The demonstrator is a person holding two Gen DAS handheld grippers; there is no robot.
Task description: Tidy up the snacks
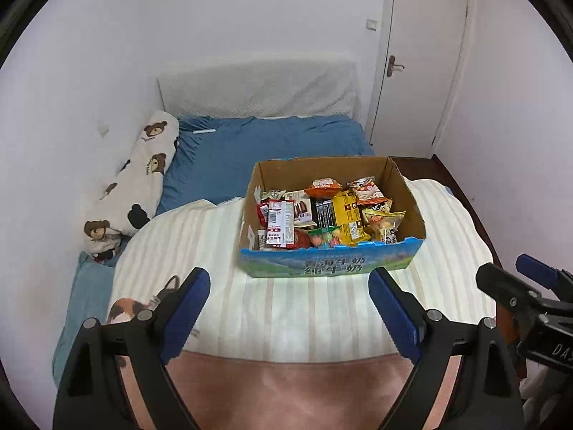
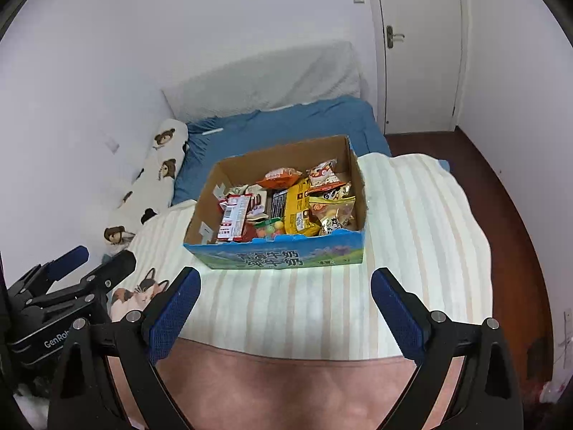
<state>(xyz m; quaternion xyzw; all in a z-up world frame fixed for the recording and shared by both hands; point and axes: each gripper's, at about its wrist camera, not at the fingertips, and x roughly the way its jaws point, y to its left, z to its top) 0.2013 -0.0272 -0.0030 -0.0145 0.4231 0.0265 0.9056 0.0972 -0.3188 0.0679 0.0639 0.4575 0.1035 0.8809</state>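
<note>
A cardboard box [image 1: 329, 263] with a blue printed front stands on a cream striped blanket [image 1: 286, 308] on the bed. Several snack packets fill it: a red and white packet [image 1: 281, 227] at the left, a yellow pack [image 1: 349, 218] in the middle, an orange bag [image 1: 324, 187] at the back. The right wrist view shows the same box [image 2: 283, 256], red packet [image 2: 232, 220] and yellow pack [image 2: 299, 211]. My left gripper [image 1: 290, 279] hangs open in front of the box, nothing between its blue pads. My right gripper [image 2: 284, 279] is open too, equally short of the box and empty.
A bear-print bolster [image 1: 143, 175] lies along the left wall on the blue sheet [image 1: 268, 143]. A pink cover [image 1: 286, 387] lies at the near end. A white door [image 1: 419, 61] stands at the back right beside dark floor [image 2: 501, 193]. Each gripper shows at the edge of the other's view.
</note>
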